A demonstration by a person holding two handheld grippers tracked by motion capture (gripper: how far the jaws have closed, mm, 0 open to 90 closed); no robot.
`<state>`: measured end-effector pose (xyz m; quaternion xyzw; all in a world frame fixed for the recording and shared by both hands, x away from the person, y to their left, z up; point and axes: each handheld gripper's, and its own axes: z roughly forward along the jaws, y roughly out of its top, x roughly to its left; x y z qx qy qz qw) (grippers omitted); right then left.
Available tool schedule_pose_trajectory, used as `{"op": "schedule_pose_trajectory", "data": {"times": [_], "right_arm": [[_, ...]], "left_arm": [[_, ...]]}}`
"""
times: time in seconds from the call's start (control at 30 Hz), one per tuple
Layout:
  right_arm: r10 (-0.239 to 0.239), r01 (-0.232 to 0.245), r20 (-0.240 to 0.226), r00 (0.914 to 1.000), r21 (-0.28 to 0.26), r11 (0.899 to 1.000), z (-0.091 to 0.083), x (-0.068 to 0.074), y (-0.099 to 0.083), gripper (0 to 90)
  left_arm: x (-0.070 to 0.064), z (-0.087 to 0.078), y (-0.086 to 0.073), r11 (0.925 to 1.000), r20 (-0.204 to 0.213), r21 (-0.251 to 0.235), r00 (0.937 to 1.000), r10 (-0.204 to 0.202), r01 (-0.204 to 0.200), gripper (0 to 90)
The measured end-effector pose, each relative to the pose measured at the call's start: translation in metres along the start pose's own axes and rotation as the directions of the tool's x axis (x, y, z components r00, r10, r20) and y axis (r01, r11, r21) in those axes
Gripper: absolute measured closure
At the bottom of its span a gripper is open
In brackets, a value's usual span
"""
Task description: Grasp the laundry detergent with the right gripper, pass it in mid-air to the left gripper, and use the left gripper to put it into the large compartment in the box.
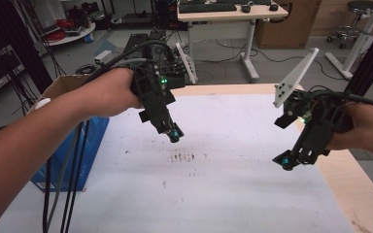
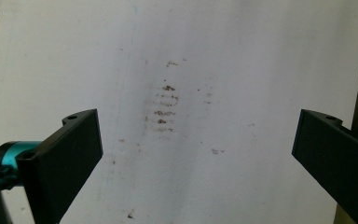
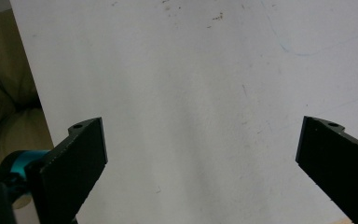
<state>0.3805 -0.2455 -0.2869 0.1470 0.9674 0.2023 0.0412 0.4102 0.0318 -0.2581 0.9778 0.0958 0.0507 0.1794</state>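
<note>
A lab: desk (image 1: 233, 12) with keyboard (image 1: 207, 7), floor cables (image 1: 233, 56).

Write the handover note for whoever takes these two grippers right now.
Left gripper: open, holding nothing, raised over the white sheet above the brown smudges.
Right gripper: open, holding nothing, raised near the sheet's right edge.
Things: nothing to pick lies on the sheet; a blue box stands at the table's left edge.
Done: nothing to see.
Left: everything; no grasp has begun.
</note>
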Motion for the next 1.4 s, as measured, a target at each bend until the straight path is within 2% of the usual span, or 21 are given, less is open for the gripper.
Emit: {"op": "schedule_pose_trajectory", "data": {"times": [0.17,0.37,0.77,1.0,1.27,1.4], "right_arm": [[-0.005,0.005,-0.006,1.0,0.007,1.0,0.002,-0.002,0.002,1.0],[-0.003,0.003,-0.006,1.0,0.013,1.0,0.005,-0.002,0.003,0.9],[-0.005,0.006,-0.008,1.0,0.017,1.0,0.007,-0.001,0.005,0.9],[-0.009,0.009,-0.007,0.9999,0.018,1.0,0.009,-0.001,0.005,1.0],[-0.006,0.006,-0.001,1.0,0.012,1.0,0.011,0.0,0.006,0.9],[0.004,-0.004,0.009,0.9999,-0.004,1.0,0.01,0.0,0.005,0.9]], "left_arm": [[-0.007,0.009,0.002,0.9994,0.017,0.015,0.9994,0.03,-0.031,1.6],[-0.011,0.018,0.003,0.9987,0.033,0.035,0.9988,0.037,-0.038,1.6],[-0.014,0.023,0.0,0.9983,0.043,0.029,0.9979,0.049,-0.05,1.6],[-0.013,0.025,-0.005,0.9991,0.046,0.026,0.9985,0.031,-0.033,1.6],[-0.012,0.025,-0.006,0.9994,0.046,0.015,0.9984,0.032,-0.032,1.6],[-0.009,0.024,-0.008,0.9997,0.008,0.023,1.0,0.004,-0.004,1.6]]}}
